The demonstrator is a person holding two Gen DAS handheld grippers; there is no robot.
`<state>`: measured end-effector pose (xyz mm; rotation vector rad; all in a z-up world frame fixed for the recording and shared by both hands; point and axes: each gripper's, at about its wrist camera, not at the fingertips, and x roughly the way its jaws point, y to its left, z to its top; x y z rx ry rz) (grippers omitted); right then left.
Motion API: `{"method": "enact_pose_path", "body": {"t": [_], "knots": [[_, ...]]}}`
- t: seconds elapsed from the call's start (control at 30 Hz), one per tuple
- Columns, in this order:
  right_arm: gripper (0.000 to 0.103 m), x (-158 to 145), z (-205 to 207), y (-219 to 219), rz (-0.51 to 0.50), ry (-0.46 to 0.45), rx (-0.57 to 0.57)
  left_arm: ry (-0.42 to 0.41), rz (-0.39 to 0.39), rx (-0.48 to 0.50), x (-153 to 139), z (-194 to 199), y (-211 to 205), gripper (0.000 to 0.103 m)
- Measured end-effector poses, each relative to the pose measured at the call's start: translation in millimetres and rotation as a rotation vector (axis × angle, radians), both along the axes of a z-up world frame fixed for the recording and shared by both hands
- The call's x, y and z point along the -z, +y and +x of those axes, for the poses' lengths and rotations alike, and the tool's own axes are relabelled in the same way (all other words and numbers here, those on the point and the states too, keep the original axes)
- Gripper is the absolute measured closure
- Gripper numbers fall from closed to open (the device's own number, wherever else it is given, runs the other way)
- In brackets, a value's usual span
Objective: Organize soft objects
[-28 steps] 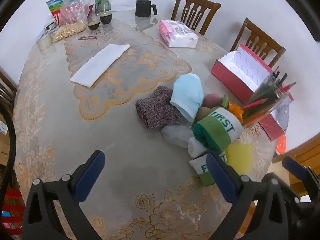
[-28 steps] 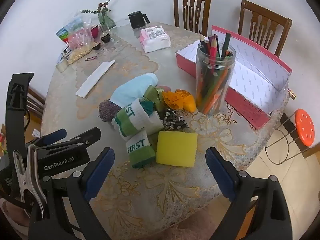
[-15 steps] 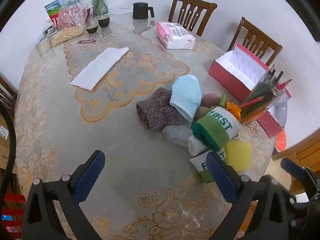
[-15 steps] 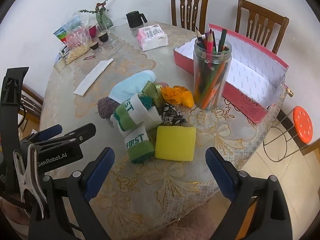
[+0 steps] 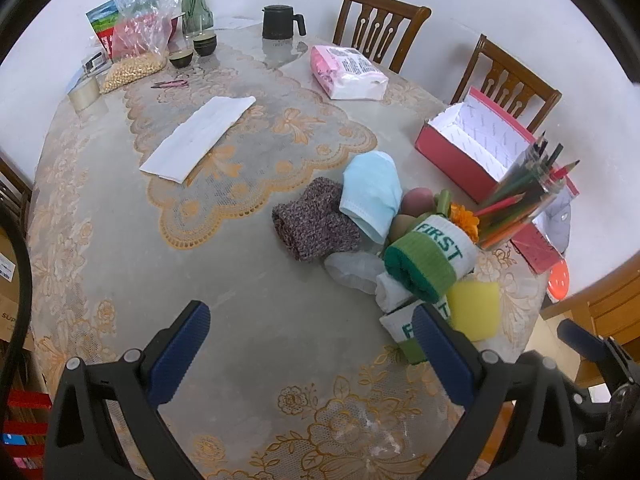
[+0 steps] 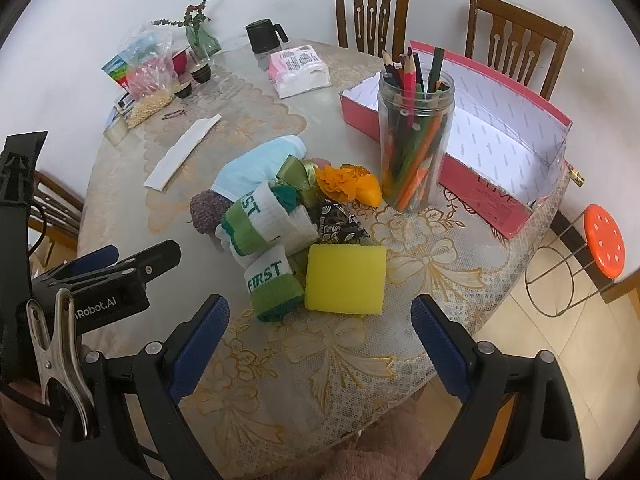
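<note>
A heap of soft things lies near the table's right edge: a yellow sponge (image 6: pixel 346 279), rolled green and white "FIRST" socks (image 6: pixel 266 220), a light blue cloth (image 5: pixel 372 195), a purple knitted roll (image 5: pixel 314 220), an orange fabric flower (image 6: pixel 347 182) and a black patterned pouch (image 6: pixel 339 222). An open red box (image 6: pixel 496 136) stands behind them. My left gripper (image 5: pixel 312 354) is open and empty, above bare table left of the heap. My right gripper (image 6: pixel 320 342) is open and empty, just in front of the sponge.
A glass jar of coloured pencils (image 6: pixel 416 140) stands between the heap and the box. A folded white paper (image 5: pixel 198 138), a pink tissue pack (image 5: pixel 348 74), a black mug (image 5: pixel 280 22), bags and bowls sit further back. Two chairs (image 6: pixel 374 12) and an orange stool (image 6: pixel 604 240) stand around the table.
Both grippers have drifted slightly back and up from the heap, which looks a little smaller. Nothing on the table has moved.
</note>
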<state>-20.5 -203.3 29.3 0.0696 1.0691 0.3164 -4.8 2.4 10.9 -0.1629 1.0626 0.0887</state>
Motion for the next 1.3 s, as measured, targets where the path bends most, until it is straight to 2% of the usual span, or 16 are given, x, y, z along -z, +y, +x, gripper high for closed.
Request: {"method": "enact_pose_path", "body": {"t": [0.53,1.1,1.3], "knots": [[0.008,3,4,-6,-0.006,0.017,0.012,-0.002,-0.015,0.033,-1,5,-5,0.0],[0.008,8,7,-15,0.005,0.032,0.042,0.01,0.025,0.187,6,33,-34,0.001],[0.008,11,6,-20,0.007,0.038,0.055,0.005,0.035,0.235,11,44,-47,0.005]]}}
